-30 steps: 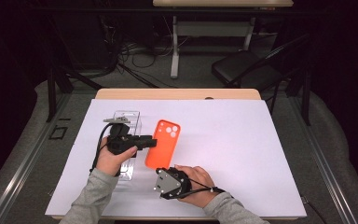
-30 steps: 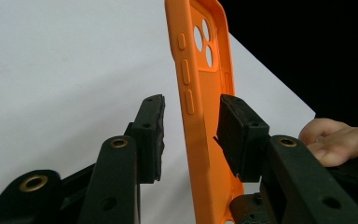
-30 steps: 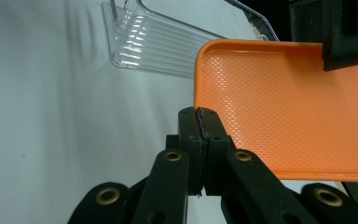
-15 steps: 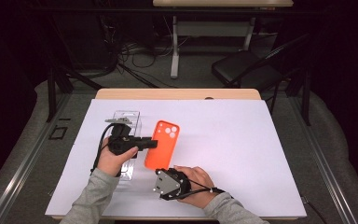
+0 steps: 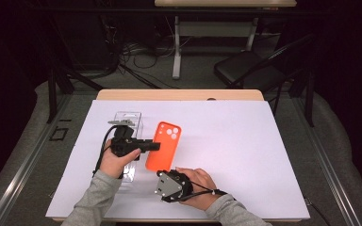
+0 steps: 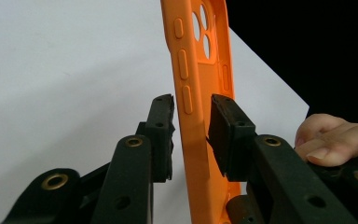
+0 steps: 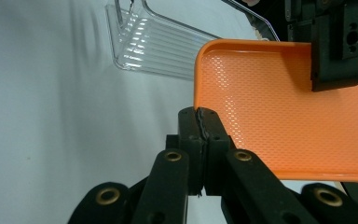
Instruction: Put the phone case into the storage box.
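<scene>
Nothing has shifted noticeably: the orange phone case (image 5: 163,146) stays lifted over the white worktop (image 5: 245,141). Left tool (image 6: 191,135) brackets its side edge, narrowly parted; right tool (image 7: 200,140) pinches its end rim. Light, flexible; grip edges.

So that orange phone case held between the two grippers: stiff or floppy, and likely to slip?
The orange phone case is probably light and somewhat flexible: it is an empty thin-walled shell with a dimpled inside. The right gripper pinches only its bottom edge, so it could bend or pivot there. The left gripper straddles its side wall with a gap, giving little support yet.
</scene>
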Available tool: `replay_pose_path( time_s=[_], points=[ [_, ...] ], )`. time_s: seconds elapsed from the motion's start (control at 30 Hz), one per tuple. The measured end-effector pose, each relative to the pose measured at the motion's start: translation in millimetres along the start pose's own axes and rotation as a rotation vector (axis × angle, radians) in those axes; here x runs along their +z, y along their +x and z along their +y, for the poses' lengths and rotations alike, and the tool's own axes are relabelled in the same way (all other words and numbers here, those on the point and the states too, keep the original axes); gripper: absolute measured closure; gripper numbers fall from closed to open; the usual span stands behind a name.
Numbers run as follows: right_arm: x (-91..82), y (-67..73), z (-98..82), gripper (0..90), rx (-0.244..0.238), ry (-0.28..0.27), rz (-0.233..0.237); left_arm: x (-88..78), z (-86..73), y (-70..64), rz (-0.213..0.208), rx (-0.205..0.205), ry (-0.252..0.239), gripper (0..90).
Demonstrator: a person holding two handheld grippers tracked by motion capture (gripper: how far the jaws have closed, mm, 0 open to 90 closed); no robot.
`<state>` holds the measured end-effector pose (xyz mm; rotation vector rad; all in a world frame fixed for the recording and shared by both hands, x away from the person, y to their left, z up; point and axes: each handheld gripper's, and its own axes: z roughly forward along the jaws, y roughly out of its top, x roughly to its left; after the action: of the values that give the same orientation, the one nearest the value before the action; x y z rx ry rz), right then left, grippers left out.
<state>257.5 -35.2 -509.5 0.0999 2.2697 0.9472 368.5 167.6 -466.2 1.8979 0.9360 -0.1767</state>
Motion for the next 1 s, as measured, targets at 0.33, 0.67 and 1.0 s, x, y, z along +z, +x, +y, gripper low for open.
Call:
replay_pose_path(
  time_s=[0.33,0.67,1.0],
  points=[
    [0.1,-0.4,0.0,89.3,-0.005,-0.002,0.003,-0.2,-0.8,1.6,-0.001,-0.017,0.000,76.0],
    [1.0,0.8,-0.4,89.3,0.009,0.000,0.007,-0.6,-2.1,2.9,-0.014,-0.052,-0.003,78.7],
    [1.2,1.5,-0.4,89.3,0.018,0.002,0.008,-0.5,-3.1,6.0,-0.032,-0.091,-0.006,79.8]
  ],
)
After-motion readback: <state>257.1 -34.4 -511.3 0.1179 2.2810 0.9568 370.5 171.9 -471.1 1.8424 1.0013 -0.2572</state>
